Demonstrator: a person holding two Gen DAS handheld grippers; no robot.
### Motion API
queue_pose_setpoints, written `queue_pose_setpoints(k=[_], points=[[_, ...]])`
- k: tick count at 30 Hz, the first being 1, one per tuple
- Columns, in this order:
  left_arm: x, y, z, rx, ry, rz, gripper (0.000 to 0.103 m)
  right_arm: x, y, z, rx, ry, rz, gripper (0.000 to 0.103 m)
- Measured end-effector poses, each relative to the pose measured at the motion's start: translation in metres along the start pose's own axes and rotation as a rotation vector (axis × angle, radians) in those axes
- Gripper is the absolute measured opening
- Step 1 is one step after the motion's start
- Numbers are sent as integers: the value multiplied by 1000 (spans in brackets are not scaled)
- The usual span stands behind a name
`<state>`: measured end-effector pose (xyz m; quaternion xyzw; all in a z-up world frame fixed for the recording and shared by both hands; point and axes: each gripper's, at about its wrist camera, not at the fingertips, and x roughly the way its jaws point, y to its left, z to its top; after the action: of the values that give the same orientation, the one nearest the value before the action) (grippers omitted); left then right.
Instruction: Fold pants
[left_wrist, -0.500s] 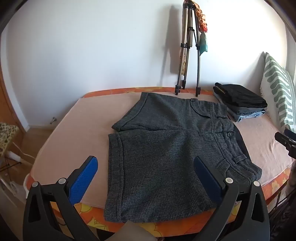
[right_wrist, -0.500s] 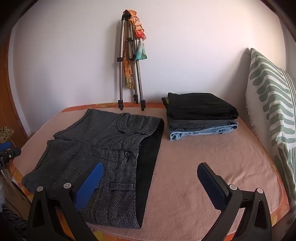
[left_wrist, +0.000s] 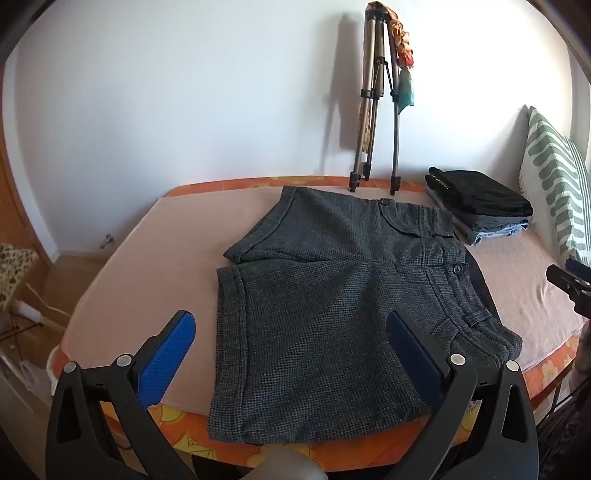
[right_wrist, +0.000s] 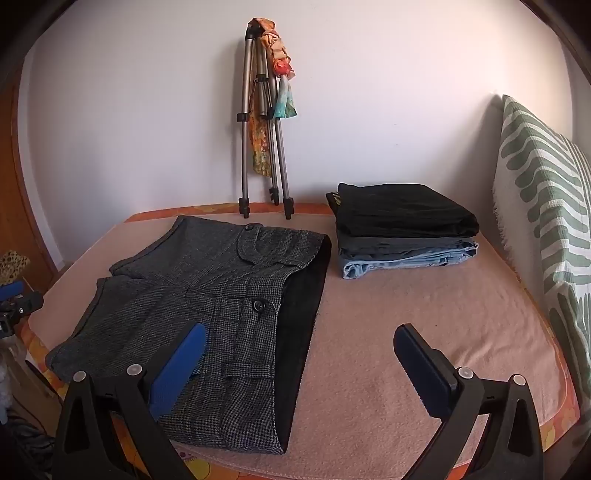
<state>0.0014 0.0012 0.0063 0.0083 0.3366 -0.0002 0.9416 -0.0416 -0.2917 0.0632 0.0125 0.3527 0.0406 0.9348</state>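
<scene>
Dark grey checked shorts (left_wrist: 343, 302) lie flat on the pink-covered bed (left_wrist: 155, 266), waistband to the right, leg hems to the left. They also show in the right wrist view (right_wrist: 207, 295), with the black lining at the waistband facing right. My left gripper (left_wrist: 291, 350) is open and empty, held above the near edge of the shorts. My right gripper (right_wrist: 299, 365) is open and empty, held over the near waistband corner and the bare cover beside it. Each gripper's tip shows at the other view's edge.
A stack of folded clothes (right_wrist: 402, 229) sits at the back right of the bed. A green-patterned pillow (right_wrist: 546, 221) stands along the right side. A folded tripod (right_wrist: 262, 140) with scarves leans on the back wall. Floor and cables lie to the left (left_wrist: 26, 314).
</scene>
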Motion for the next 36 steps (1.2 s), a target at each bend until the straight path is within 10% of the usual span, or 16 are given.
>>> queue_pose_setpoints(k=[36], points=[[3, -2, -9, 0, -3, -1, 103, 3, 8, -3, -4, 14, 26, 103]])
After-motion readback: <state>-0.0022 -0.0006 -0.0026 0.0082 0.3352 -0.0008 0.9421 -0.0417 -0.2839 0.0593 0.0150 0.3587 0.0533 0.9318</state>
